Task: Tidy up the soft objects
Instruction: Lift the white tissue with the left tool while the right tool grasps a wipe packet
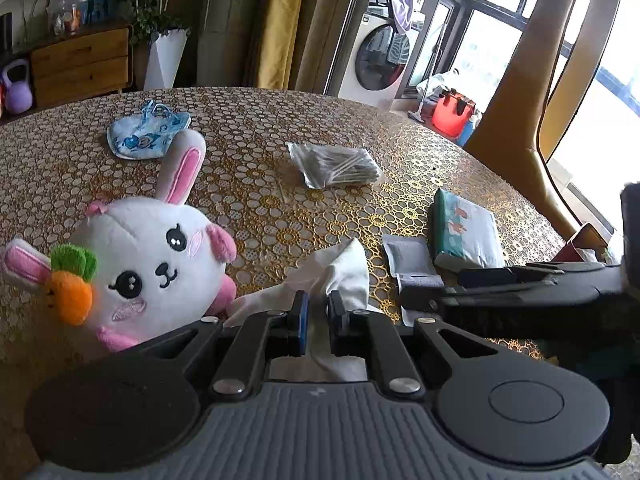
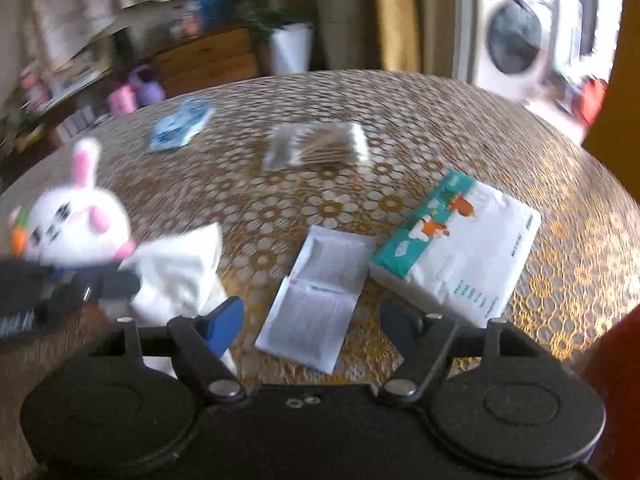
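Left gripper (image 1: 317, 312) on white tissue (image 1: 340, 268); perhaps cotton swabs in clear bag (image 1: 334, 164).

Background's pretty busy: washing machine (image 1: 378, 62) behind the worktop's (image 1: 248, 120) far edge, wooden drawer cabinet (image 1: 80, 64) off the far left corner, purple kettlebell (image 1: 17, 87) beside it, white planter (image 1: 165, 58) too.
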